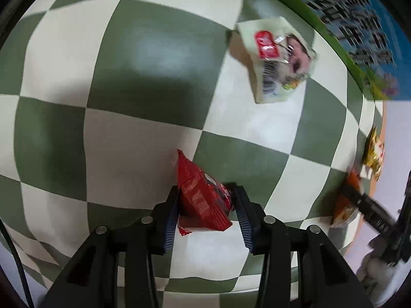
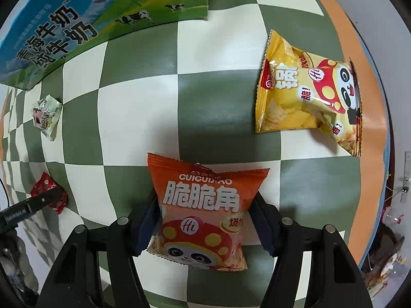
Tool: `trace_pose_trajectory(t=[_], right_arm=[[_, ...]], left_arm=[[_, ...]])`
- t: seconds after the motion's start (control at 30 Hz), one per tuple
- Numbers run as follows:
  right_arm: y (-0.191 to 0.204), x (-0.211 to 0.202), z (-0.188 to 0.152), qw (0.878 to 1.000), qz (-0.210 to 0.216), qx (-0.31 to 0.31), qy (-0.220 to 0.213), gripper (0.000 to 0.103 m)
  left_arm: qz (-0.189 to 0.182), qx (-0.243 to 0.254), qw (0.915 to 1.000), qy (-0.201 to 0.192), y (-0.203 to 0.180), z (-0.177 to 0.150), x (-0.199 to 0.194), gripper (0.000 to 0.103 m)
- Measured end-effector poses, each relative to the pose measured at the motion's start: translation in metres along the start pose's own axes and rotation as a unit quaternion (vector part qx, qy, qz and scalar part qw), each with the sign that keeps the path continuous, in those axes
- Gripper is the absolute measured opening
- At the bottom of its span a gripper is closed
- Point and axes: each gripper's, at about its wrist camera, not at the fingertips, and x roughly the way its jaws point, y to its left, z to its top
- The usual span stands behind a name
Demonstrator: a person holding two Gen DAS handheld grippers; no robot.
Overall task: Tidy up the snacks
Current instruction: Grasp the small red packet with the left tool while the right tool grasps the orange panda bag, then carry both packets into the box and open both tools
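My left gripper (image 1: 206, 196) is shut on a small red snack packet (image 1: 203, 200) just above the green-and-cream checkered tablecloth (image 1: 128, 128); it also shows at the left of the right wrist view (image 2: 48, 192). My right gripper (image 2: 205, 202) is shut on an orange chip bag (image 2: 203, 213) with a panda print, and appears at the right edge of the left wrist view (image 1: 344, 205). A yellow chip bag (image 2: 305, 95) lies flat to the right. A pale green wrapped snack (image 1: 274, 59) lies ahead of the left gripper and shows small in the right wrist view (image 2: 46, 115).
A blue-and-green milk carton box (image 2: 77, 23) stands at the table's far side, also in the left wrist view (image 1: 359, 30). The table's orange border (image 2: 359, 77) runs along the right, with floor clutter beyond it.
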Motion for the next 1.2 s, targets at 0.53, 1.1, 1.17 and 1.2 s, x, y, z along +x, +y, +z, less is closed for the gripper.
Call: trace_pose_trajectory(t=[0.53, 1.1, 1.17, 1.2], right_arm=[[0.007, -0.030, -0.025, 0.996, 0.079, 0.029, -0.033, 0.060], [0.074, -0.209, 0.126, 0.967, 0.149, -0.036, -0.201, 0.060], [0.077, -0.216, 0.151, 0.967, 0.142, -0.040, -0.209, 0.060], [0.081, -0.217, 0.169, 0.967, 0.138, -0.042, -0.211, 0.060]], left_arm=[[0.018, 0.059, 0.9971, -0.045, -0.038, -0.003, -0.049, 0.034], [-0.037, 0.146, 0.9735, -0.172, -0.146, 0.104, -0.209, 0.034], [-0.015, 0.150, 0.9730, -0.175, -0.147, 0.127, -0.215, 0.034], [-0.004, 0.146, 0.9742, -0.172, -0.148, 0.145, -0.215, 0.034]])
